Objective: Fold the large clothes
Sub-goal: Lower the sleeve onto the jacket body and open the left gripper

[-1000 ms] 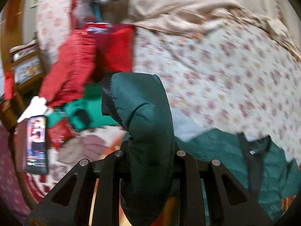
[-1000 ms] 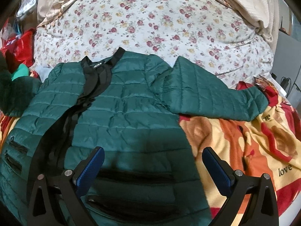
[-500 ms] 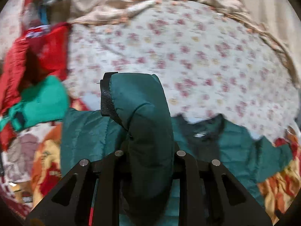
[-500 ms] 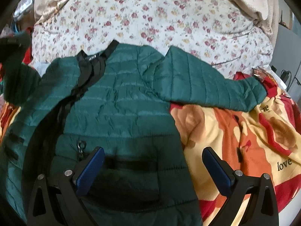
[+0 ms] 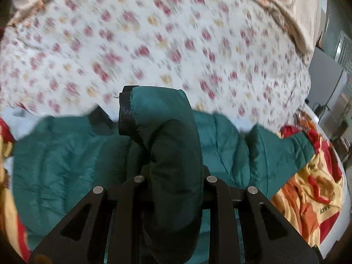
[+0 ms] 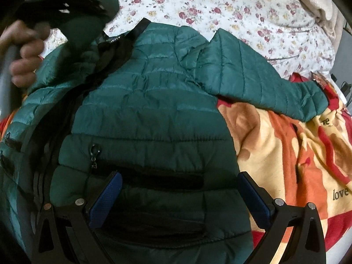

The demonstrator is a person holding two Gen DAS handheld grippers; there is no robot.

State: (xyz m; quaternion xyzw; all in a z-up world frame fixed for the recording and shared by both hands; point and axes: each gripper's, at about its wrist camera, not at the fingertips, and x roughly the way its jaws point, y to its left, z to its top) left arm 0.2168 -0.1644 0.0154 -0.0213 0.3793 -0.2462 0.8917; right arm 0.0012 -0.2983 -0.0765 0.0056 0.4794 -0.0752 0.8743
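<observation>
A dark green quilted jacket (image 6: 149, 110) lies face up on the bed, with its collar toward the far side and its black zipper open. My left gripper (image 5: 173, 171) is shut on the jacket's left sleeve cuff (image 5: 162, 132) and holds it raised over the jacket body; it also shows at the top left of the right wrist view (image 6: 66, 2), held by a hand. The jacket's other sleeve (image 6: 264, 83) stretches out to the right. My right gripper (image 6: 178, 195) is open and empty, low over the jacket's lower front by a pocket zipper pull (image 6: 94, 156).
A floral white quilt (image 6: 220, 6) covers the far side of the bed. An orange, yellow and red blanket with the word "love" (image 6: 308, 154) lies under and right of the jacket. Grey furniture (image 5: 325, 83) stands at the far right.
My left gripper has swung right with the sleeve cuff, from beside the bed to over the jacket's collar. My right gripper has moved closer and lower over the jacket front.
</observation>
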